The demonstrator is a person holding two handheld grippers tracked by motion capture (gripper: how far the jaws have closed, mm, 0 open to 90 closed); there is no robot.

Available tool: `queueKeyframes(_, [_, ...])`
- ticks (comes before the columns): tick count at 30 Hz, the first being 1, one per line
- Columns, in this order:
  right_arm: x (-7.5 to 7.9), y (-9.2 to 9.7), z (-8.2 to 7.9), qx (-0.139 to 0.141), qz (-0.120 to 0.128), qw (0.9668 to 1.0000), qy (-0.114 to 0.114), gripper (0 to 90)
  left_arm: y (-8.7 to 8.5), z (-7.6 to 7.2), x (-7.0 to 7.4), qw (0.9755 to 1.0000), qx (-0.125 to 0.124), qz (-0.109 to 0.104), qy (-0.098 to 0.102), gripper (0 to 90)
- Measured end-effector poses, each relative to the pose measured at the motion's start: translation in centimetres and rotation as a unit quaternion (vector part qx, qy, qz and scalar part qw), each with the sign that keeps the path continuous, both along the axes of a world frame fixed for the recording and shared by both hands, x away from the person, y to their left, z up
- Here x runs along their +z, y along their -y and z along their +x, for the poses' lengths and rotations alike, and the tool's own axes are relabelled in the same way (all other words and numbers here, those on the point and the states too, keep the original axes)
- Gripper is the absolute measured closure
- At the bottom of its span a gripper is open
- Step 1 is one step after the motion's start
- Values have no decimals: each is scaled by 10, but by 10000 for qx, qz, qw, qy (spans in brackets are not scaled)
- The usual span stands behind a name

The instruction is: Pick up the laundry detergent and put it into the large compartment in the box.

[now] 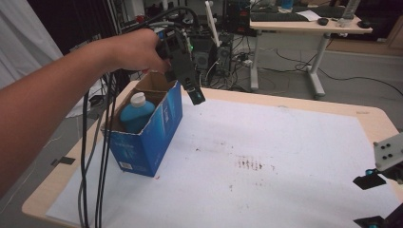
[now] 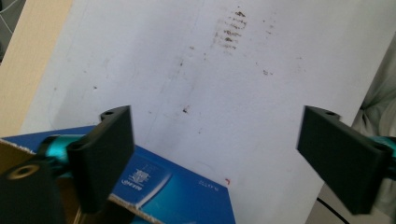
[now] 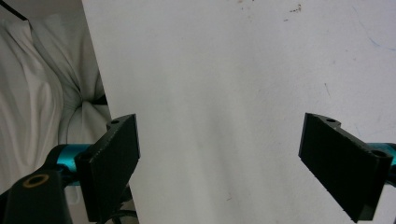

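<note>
Tongs of the right hand sit at the near right edge of the surface in the high view, their grey three-cornered plate above them. In the right gripper view these right tongs stand spread wide, with nothing between the jaws but the white sheet that covers the surface, and a fold of pale cloth off its edge to one side.

Farther in, the white sheet bears a patch of small reddish-brown marks near its middle. At the left of the sheet stands an open blue cardboard box, tilted a little, its flaps up. Inside it is a blue bottle with a white cap, upright, against the box's left side.

Above the far right corner of the box hangs the left hand, holding the left tongs, which point down and toward the sheet, just past the box's rim and apart from the bottle. In the left gripper view the left tongs are spread wide and empty; the box's blue wall lies below them, the stained sheet beyond. Black cables trail down from the hand, past the box's left side.
</note>
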State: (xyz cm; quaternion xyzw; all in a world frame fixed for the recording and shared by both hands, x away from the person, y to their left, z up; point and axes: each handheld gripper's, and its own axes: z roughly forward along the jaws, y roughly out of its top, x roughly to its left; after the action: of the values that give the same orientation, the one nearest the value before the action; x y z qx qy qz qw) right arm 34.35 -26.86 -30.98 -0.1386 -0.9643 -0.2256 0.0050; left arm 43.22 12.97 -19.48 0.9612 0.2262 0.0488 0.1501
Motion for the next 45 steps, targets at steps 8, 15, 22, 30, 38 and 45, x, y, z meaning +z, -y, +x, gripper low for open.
queueKeyframes(8, [1,4,0,-70,61,10000,-4,117,19,6,-6,9997,-211,-45,70,16])
queueKeyframes(15, [0,4,0,-75,63,10000,2,117,36,8,-10,9994,-250,-68,230,17])
queueKeyframes(22, [0,2,0,-69,42,10000,-19,117,57,6,-17,9981,-591,-28,142,17])
queueKeyframes(30, [-1,3,1,-73,41,10000,-12,117,82,10,-29,9968,-800,-3,13,17])
queueKeyframes(38, [-2,1,2,-61,39,10000,-24,117,97,11,-44,9957,-922,-13,-98,17])
queueKeyframes(45, [-2,-2,2,-53,34,10000,-25,117,107,11,-58,9944,-1038,-23,-207,17])
